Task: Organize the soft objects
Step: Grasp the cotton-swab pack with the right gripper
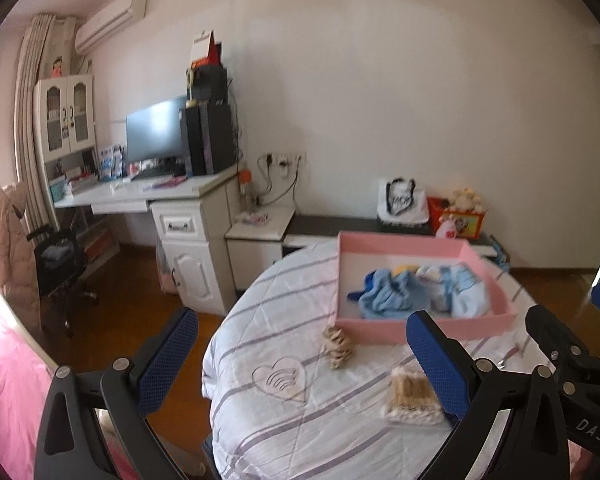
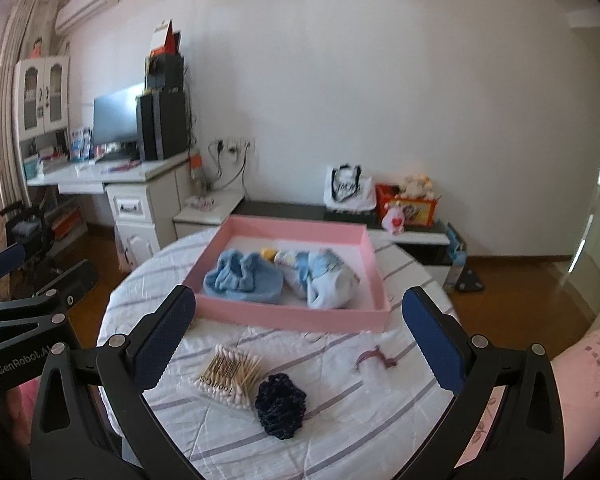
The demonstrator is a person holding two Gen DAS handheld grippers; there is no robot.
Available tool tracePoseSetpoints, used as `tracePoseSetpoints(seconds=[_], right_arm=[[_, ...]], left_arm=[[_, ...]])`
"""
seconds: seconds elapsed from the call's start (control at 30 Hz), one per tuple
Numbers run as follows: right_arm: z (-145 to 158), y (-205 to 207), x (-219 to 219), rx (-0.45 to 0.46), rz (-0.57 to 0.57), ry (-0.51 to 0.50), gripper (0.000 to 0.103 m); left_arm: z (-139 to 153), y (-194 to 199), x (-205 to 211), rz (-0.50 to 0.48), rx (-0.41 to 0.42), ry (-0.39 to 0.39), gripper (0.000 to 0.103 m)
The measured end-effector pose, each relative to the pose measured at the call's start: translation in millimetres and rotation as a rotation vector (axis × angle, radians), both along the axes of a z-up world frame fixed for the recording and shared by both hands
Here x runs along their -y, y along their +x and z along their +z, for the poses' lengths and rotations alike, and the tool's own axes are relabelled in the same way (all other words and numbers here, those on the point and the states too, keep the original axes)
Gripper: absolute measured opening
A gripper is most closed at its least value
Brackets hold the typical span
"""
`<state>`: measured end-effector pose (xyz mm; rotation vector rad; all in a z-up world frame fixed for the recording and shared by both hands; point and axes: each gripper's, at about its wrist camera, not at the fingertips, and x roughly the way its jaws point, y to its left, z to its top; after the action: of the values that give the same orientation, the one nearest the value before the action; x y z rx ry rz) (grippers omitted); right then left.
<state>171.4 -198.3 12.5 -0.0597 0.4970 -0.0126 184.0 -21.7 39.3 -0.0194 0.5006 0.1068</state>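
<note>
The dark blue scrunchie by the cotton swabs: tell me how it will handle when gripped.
The dark blue scrunchie looks ruffled and bunched, so it probably squashes between the pads. It seems light and should lift easily. Lying flat on the striped cloth, it is unlikely to roll.

We had a round table (image 2: 340, 432) w/ a white quilted cover, grey-purple stripes and a stitched heart (image 1: 280, 378). Directly on it: a shallow pink tray (image 2: 292, 314) just beyond the right gripper's fingertips, nearer its left finger. Between those fingers lay a pack of cotton swabs (image 2: 230, 376), a dark blue scrunchie (image 2: 280, 406) touching the pack's right side, and a small reddish hair clip (image 2: 376, 360) closer to the right finger. From the left wrist cam, a beige scrunchie-like item (image 1: 338, 344) sat btw the fingers, against the tray's near corner.
</note>
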Motion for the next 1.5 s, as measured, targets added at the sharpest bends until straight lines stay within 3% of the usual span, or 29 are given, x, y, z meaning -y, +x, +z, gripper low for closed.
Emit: tracePoseSetpoints(seconds=[0.67, 0.9, 1.17, 1.23, 1.3, 1.5], right_arm=[[-111, 88, -44, -0.403, 0.104, 0.012, 0.102], [-133, 100, -57, -0.466, 0.122, -0.009, 0.097], [-160, 115, -66, -0.544, 0.131, -0.015, 0.073], [-159, 115, -65, -0.530, 0.131, -0.003, 0.057], [-157, 115, -62, -0.525, 0.134, 0.008, 0.051], [-149, 114, -53, -0.511, 0.133, 0.044, 0.045]], left_arm=[[-80, 85, -58, 0.071, -0.236, -0.026, 0.103], [-108, 99, -76, 0.087, -0.301, -0.050, 0.103], [-119, 104, -80, 0.063, -0.328, -0.063, 0.103], [-120, 105, -78, 0.058, -0.333, -0.063, 0.103], [-120, 106, -77, 0.054, -0.336, -0.063, 0.103], [-115, 104, -70, 0.037, -0.326, -0.064, 0.103]])
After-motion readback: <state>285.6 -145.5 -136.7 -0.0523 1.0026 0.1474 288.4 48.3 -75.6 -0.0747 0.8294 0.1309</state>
